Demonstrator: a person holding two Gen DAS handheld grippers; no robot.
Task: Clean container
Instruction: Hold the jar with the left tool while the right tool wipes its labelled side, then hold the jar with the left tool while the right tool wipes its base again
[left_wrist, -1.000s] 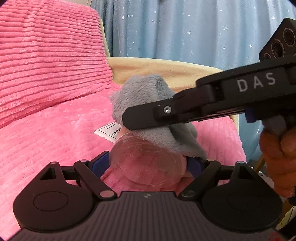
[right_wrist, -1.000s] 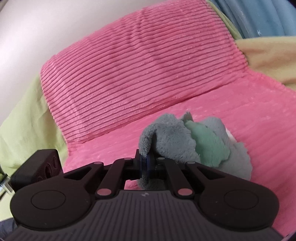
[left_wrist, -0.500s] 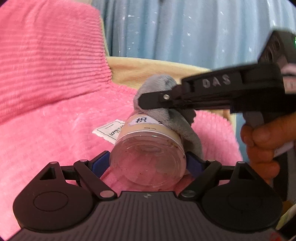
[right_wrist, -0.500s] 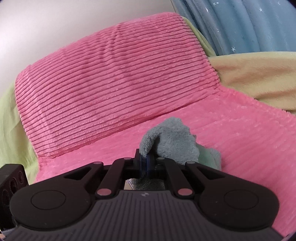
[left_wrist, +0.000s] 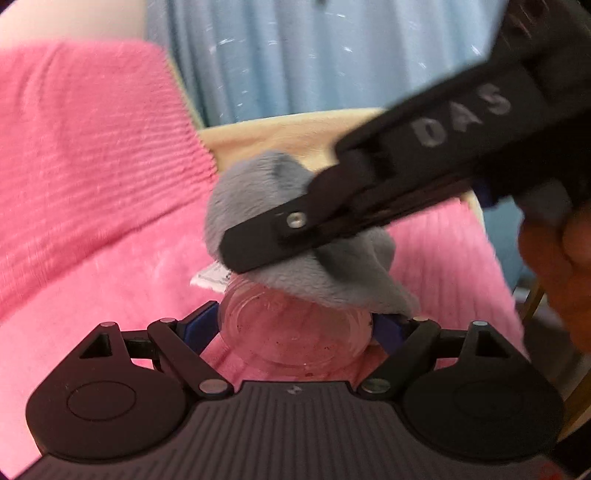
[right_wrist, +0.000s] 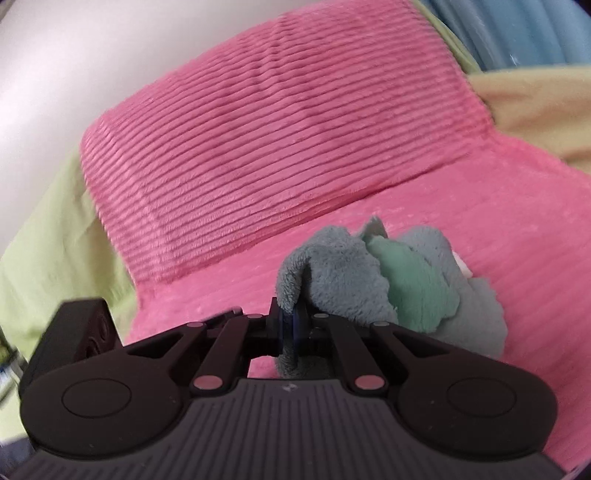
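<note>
A clear plastic container (left_wrist: 295, 332) lies on its side between the blue pads of my left gripper (left_wrist: 295, 326), which is shut on it; its round base faces the camera. A grey fluffy cloth (left_wrist: 325, 266) is draped over the container's top and hides its label. My right gripper (left_wrist: 258, 247) comes in from the upper right, shut on that cloth and pressing it onto the container. In the right wrist view the right gripper (right_wrist: 293, 325) pinches the grey cloth (right_wrist: 340, 280), whose green inner side (right_wrist: 413, 288) shows; the container is hidden beneath.
A pink ribbed blanket (left_wrist: 92, 240) covers the seat below, with a pink ribbed cushion (right_wrist: 277, 140) behind it. A blue starred curtain (left_wrist: 314, 55) hangs at the back. A beige cover (left_wrist: 280, 136) and a lime green sheet (right_wrist: 48, 236) flank the pink area. A hand (left_wrist: 554, 266) holds the right gripper.
The right gripper with the cloth has swept back down over the container, covering the label that showed half a second ago. The left gripper keeps its hold.
</note>
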